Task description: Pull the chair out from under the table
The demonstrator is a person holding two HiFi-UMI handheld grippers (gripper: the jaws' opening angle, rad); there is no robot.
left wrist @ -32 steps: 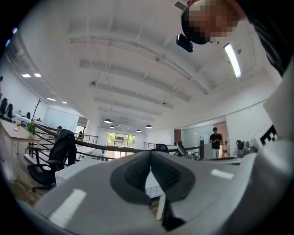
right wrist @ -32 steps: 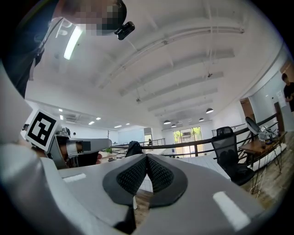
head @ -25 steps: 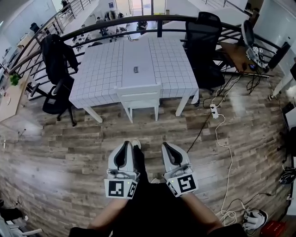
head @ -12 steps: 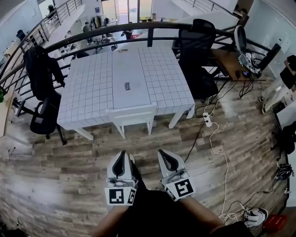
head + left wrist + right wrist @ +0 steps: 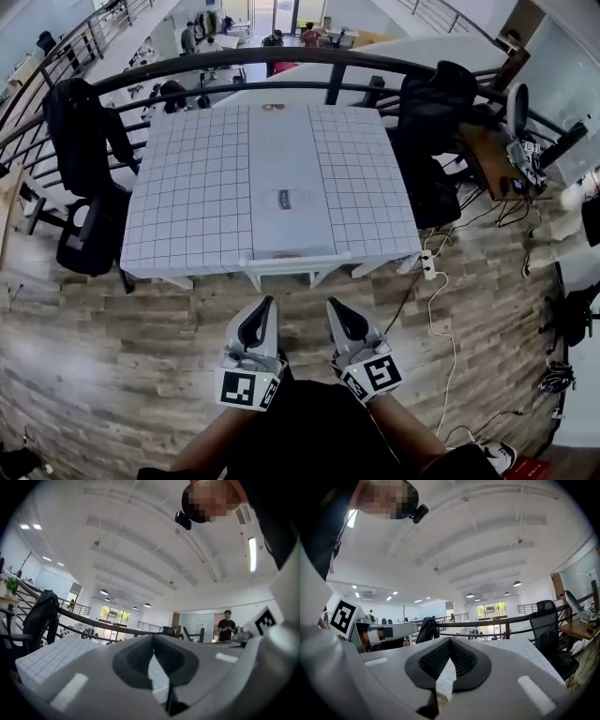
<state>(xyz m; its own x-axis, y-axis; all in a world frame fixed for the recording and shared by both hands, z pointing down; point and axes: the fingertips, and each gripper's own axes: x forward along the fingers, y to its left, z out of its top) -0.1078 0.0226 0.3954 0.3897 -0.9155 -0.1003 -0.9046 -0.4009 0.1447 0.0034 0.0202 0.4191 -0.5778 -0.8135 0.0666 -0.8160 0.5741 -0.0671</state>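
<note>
A white chair is tucked under the near edge of the table, which wears a white grid cloth; only the chair's top rail and parts of its legs show. My left gripper and right gripper are side by side just short of that rail, apart from it, both pointing at the table. In the left gripper view the left gripper has its jaws pressed together on nothing. The right gripper is likewise shut and empty, with the table top showing beyond it.
A black office chair draped with a dark jacket stands at the table's left, another black chair at its right. A curved black railing runs behind. A power strip and white cable lie on the wooden floor right of the chair.
Both grippers have come forward together toward the table. The chair's top rail, earlier well ahead, now lies just in front of their tips. The jaws stayed shut.
</note>
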